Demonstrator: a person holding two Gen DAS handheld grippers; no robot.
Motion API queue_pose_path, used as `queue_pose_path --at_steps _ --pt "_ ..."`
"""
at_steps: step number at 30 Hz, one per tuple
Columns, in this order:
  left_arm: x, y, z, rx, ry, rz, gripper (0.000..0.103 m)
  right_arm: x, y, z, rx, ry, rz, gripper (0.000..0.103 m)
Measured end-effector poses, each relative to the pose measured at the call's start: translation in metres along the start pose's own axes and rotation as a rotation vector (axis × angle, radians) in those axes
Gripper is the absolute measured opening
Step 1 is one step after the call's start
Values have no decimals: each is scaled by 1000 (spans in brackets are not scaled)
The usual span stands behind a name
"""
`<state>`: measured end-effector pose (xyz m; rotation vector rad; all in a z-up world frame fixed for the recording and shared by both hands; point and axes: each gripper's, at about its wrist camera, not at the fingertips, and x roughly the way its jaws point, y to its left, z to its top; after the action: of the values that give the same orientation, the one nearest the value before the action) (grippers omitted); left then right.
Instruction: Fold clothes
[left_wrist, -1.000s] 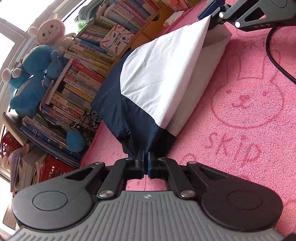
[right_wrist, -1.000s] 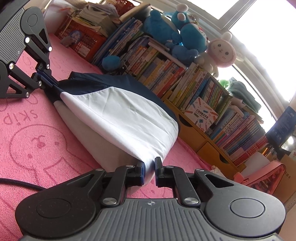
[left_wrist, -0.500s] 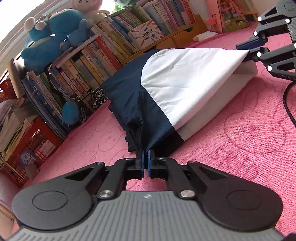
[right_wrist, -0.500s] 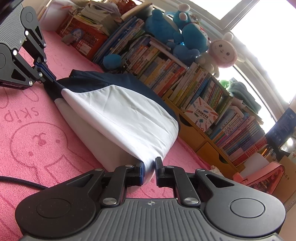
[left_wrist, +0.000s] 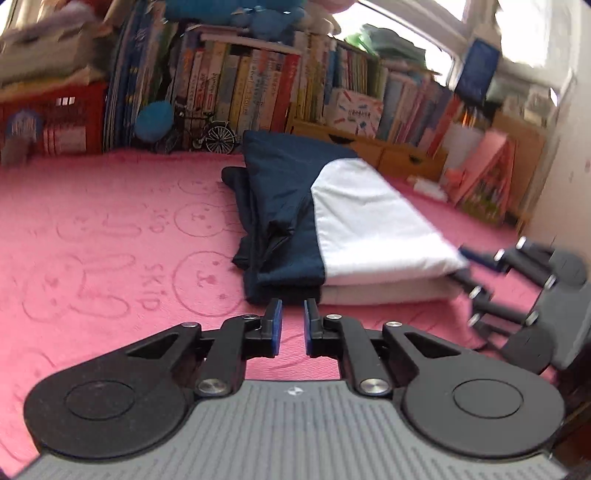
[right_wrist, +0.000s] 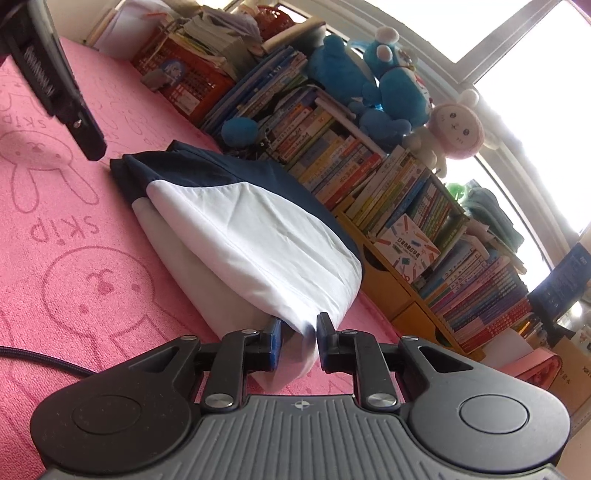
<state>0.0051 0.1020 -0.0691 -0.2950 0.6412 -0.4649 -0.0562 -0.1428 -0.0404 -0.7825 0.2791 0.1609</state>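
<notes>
Released a moment ago, the navy-and-white garment (left_wrist: 325, 229) now lies folded flat on the pink blanket (left_wrist: 110, 236), no longer stretched between the two tools. The left tongs (left_wrist: 293, 320) have let go and sit narrowly parted just short of the navy hem, nothing between them. The right tongs (right_wrist: 299, 341) stand wider, their jaws either side of the white corner, which hangs loose in the gap. Behind the garment, bookshelves (right_wrist: 369, 173) line the wall, with blue and pink plush toys (right_wrist: 391, 85) on top.
</notes>
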Motion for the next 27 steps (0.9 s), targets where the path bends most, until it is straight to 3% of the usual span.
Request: queue_pose_path --at_steps 3,6,8,11,13,14,15,18,20,22,23,24,25,26,27 --pt "9 14 2 -268 7 -187 29 0 3 0 -11 -2 7 29" --pt "33 13 1 -399 27 -261 31 2 3 1 -2 9 9 32" --pt "49 7 -2 -440 30 -272 36 2 2 1 11 18 11 35" --pt "66 7 -3 -520 9 -229 45 3 1 0 22 27 7 36" --pt "73 9 -4 -568 -22 -190 45 4 0 -1 34 36 0 37" --pt "70 11 -4 -577 -58 -163 38 5 -1 -1 42 41 -3 37" --pt "67 12 -4 -587 -95 -136 21 6 -2 -2 53 48 -5 37" --pt "53 9 -4 -530 -197 -81 12 9 -9 -4 91 68 -10 37" --pt "51 6 -3 -496 -197 -69 13 9 -13 -5 113 77 -6 37" --pt "56 11 -3 -541 -175 -54 27 10 -14 -6 119 82 -2 37" --pt "59 17 -3 -586 -171 -37 50 11 -13 -6 118 84 0 37" --pt "63 23 -3 -630 -167 -19 48 11 -13 -6 116 86 2 37" --pt "64 28 -2 -654 -170 5 40 11 -13 -7 114 90 3 37" --pt "63 31 -1 -655 -180 36 13 10 -13 -7 112 93 4 37" --pt "61 33 -1 -641 -184 58 9 10 -13 -8 109 96 5 37"
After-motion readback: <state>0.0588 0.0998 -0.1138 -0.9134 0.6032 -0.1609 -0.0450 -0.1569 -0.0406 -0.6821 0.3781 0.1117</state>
